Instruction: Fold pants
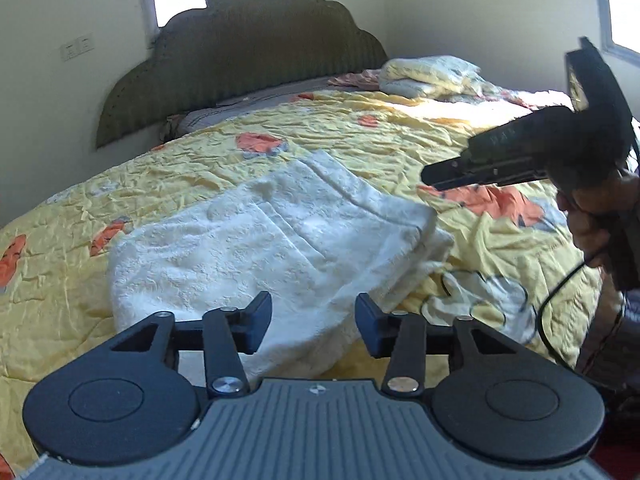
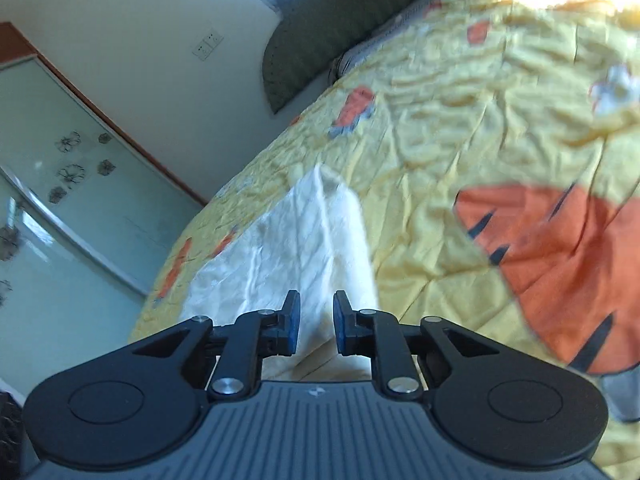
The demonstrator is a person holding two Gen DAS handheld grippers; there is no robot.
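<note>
White textured pants [image 1: 256, 240] lie folded into a thick stack on the yellow bedspread [image 1: 360, 140]. My left gripper [image 1: 313, 308] hovers at the stack's near edge, open, its pads clear of the cloth. The right gripper [image 1: 436, 178], carried by a hand [image 1: 592, 232], hangs in the air above the stack's right corner. In the right wrist view the right gripper [image 2: 317, 308] shows a narrow gap between its blue pads. The pants [image 2: 288, 248] lie below and beyond it on the bedspread [image 2: 440, 140], and no cloth is pinched between the pads.
A dark green headboard [image 1: 248, 40] stands at the far end of the bed, with a folded yellow blanket [image 1: 432, 74] at the back right. A black cable [image 1: 552, 308] hangs from the right gripper. Glass wardrobe doors [image 2: 60, 200] stand beyond the bed's left side.
</note>
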